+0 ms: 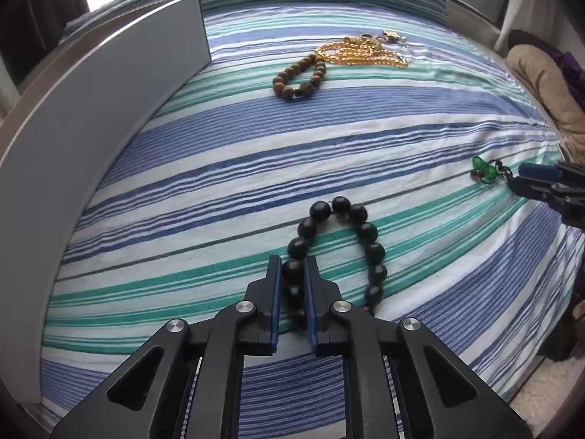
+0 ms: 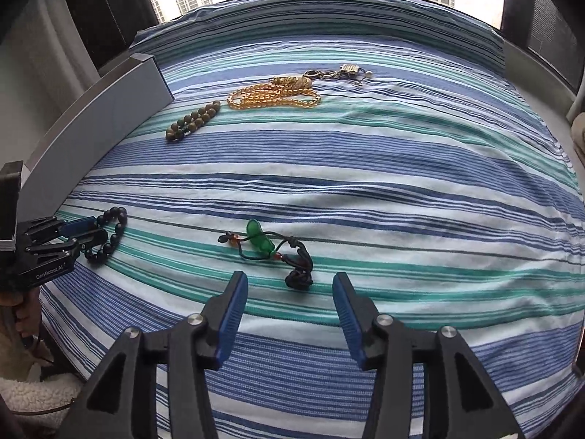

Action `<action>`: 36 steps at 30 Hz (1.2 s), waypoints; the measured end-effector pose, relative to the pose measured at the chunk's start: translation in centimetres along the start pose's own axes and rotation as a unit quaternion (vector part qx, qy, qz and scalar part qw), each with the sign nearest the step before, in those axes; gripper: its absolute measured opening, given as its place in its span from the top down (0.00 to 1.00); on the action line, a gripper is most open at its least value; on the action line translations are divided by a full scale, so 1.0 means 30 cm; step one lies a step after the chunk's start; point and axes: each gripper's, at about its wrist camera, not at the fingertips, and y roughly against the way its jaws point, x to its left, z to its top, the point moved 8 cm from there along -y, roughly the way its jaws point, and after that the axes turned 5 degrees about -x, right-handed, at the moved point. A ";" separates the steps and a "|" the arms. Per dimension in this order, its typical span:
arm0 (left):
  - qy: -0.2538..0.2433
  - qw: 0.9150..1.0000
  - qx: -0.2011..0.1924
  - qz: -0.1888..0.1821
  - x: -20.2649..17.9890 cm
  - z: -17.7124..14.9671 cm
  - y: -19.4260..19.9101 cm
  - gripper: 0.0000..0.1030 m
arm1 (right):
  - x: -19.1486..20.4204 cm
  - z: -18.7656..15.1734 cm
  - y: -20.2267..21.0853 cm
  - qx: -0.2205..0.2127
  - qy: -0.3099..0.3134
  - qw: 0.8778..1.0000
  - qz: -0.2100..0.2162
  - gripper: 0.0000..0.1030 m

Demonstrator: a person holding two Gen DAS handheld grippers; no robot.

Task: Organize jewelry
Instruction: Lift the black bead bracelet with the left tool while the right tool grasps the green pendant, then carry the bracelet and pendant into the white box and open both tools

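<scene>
We are sorting jewelry on a striped bed [image 2: 365,168]. Far from us, near the gray box [image 2: 109,109], some pieces lie close together: a brown bead bracelet [image 2: 193,120], a golden bead necklace [image 2: 274,97] and a small shiny chain [image 2: 340,71]. We think those may be sorted, but we cannot be sure. Two pieces close to us are left to move, so we guess the job is about half done.

Our left gripper [image 1: 294,274] is closed tight on the black bead bracelet [image 1: 342,248]. It pinches a few beads on the left side of the loop. The rest of the loop lies on the bed, and its long way points away from us, toward the far pieces.

Our right gripper [image 2: 290,285] is wide open and holds nothing. The green charm on a cord [image 2: 270,247] lies just in front of it. The charm's long way runs from left to right across the bed, tilted a little. The green stone is at the left part, and the dark knot is at the right, near the gap between the fingers.
</scene>
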 end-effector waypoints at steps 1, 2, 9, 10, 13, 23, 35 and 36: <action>0.005 1.000 0.001 -0.004 0.001 0.000 0.000 0.91 | 0.002 0.003 -0.020 0.009 0.008 1.000 -0.002 0.52; 0.013 1.000 0.002 -0.009 0.003 -0.002 0.002 0.91 | 0.004 0.003 -0.036 0.018 0.015 1.000 -0.005 0.52; 0.066 0.997 -0.006 -0.042 0.031 -0.010 0.063 0.91 | 0.033 -0.009 -0.041 0.028 0.034 0.999 0.017 0.87; 0.070 0.996 -0.012 -0.044 0.037 -0.004 0.087 0.91 | 0.040 -0.002 -0.023 0.024 0.034 0.999 0.019 0.87; 0.076 0.995 -0.035 -0.047 0.062 0.019 0.170 0.91 | 0.066 0.038 0.049 0.003 0.031 0.999 0.034 0.87; 0.124 0.987 -0.104 -0.023 0.293 0.098 0.461 0.91 | 0.320 0.291 0.260 -0.072 0.091 0.988 0.101 0.88; 0.209 0.966 -0.129 0.080 0.855 0.177 0.615 0.91 | 0.869 0.720 0.245 -0.123 0.178 0.955 0.202 0.88; 0.214 0.966 -0.123 0.082 0.893 0.190 0.599 0.91 | 0.914 0.756 0.229 -0.124 0.182 0.953 0.207 0.88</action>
